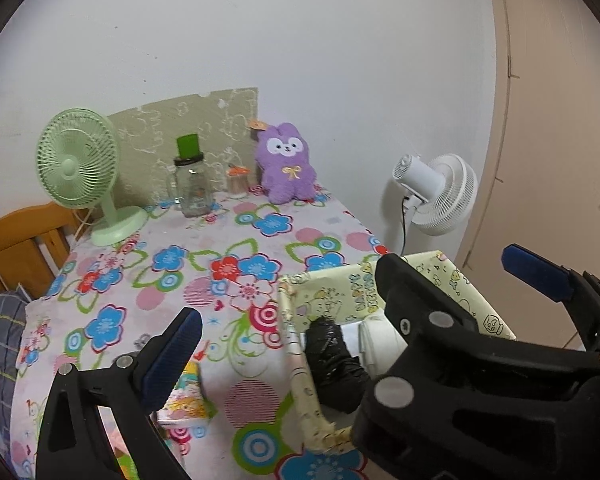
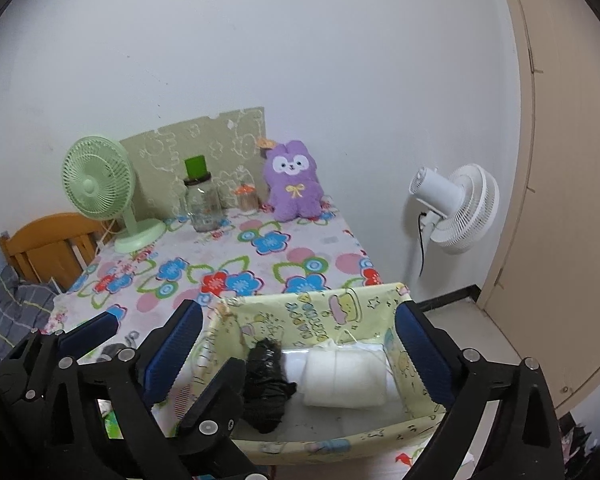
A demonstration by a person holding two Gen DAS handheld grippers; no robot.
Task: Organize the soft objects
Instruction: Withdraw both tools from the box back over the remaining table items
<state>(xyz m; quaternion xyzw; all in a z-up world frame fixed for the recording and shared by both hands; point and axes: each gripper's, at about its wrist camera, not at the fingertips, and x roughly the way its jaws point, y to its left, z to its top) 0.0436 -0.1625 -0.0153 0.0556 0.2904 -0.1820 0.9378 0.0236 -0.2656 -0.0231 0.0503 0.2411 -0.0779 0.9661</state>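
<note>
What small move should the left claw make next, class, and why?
Probably lower the left claw toward the small printed pouch beside its left finger. Both claws are open and hold nothing. The yellow box already holds a black bundle and a white roll, while the pouch lies on the floral tablecloth outside it.

Both wrist views look down and forward across the table (image 1: pixel 260 240) toward the wall — the left from nearer its left side, the right above the storage box (image 2: pixel 340 308); both share the purple plush (image 1: pixel 286 164)
</note>
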